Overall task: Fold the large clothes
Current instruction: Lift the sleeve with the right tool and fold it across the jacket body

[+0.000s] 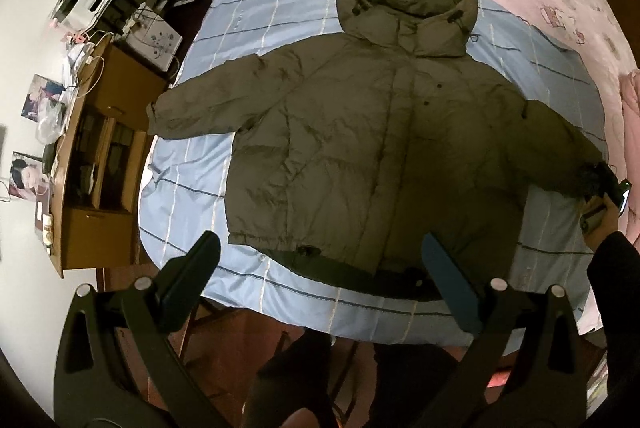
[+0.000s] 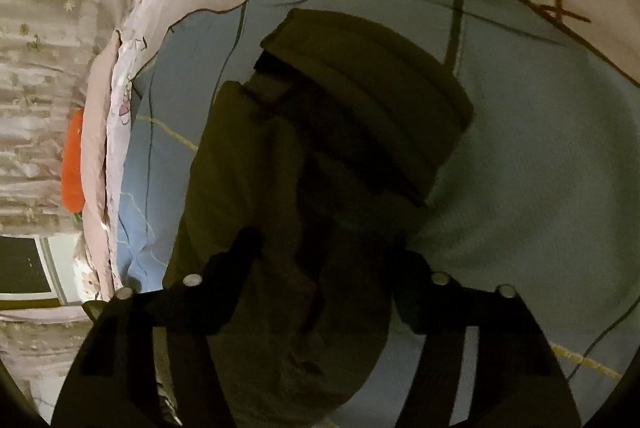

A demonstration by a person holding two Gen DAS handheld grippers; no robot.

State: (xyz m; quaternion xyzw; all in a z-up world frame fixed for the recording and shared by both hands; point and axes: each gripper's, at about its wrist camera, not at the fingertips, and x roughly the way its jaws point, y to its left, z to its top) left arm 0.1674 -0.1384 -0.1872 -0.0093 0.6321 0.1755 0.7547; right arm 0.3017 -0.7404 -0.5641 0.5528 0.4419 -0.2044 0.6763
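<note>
Olive hooded jacket (image 1: 372, 132) lies spread face up on the blue checked sheet (image 1: 256, 28) of the bed, both sleeves out. Judged step: first sleeve fold, just starting. Left gripper (image 1: 320, 272) hovers above the hem, fingers wide, holding nothing. Right gripper (image 2: 328, 260) sits at the sleeve cuff (image 2: 360, 100), fingers either side of the sleeve; whether they pinch fabric I cannot tell (too dark). Next move probably needs a firm cuff grip, then carrying it across the chest. Only the left view shows the whole jacket and a wooden desk (image 1: 100, 132); the right view gives cuff detail only.
</note>
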